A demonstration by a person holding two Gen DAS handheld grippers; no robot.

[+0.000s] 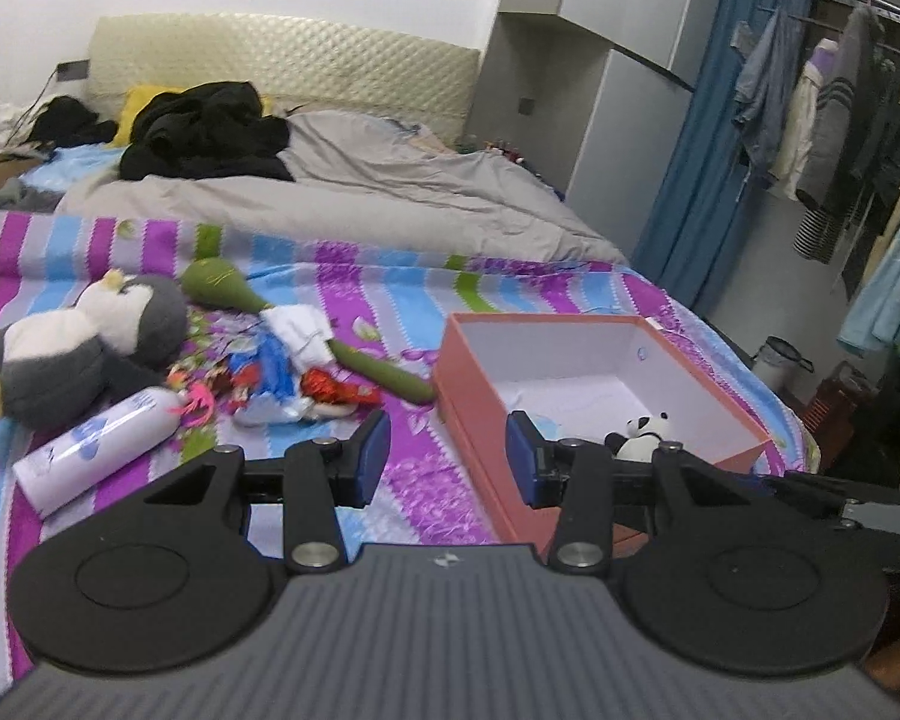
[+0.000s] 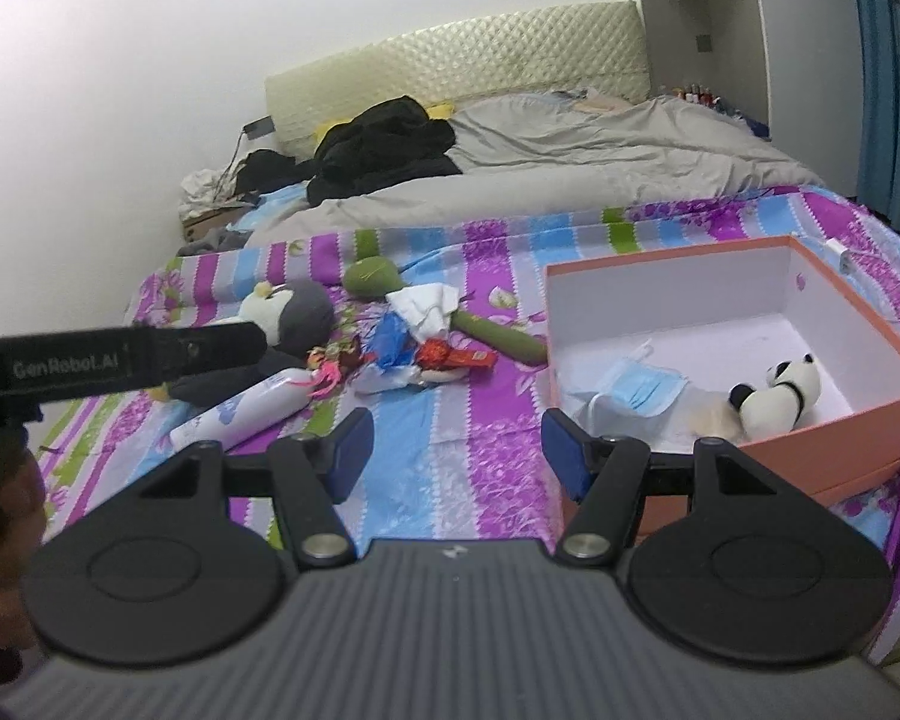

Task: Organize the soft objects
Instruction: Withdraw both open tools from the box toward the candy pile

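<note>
An orange box with a white inside sits on the striped bedsheet. In it lie a small panda plush and a blue face mask. Left of the box are a grey and white penguin plush, a green stuffed toy with white cloth on it, and a heap of wrappers. My left gripper hovers open and empty over the box's near left corner. My right gripper hangs open and empty over the sheet, left of the box.
A white bottle lies near the penguin. A grey duvet and black clothes cover the far bed. Clothes hang on a rack at the right. The left gripper's body crosses the right wrist view's left side.
</note>
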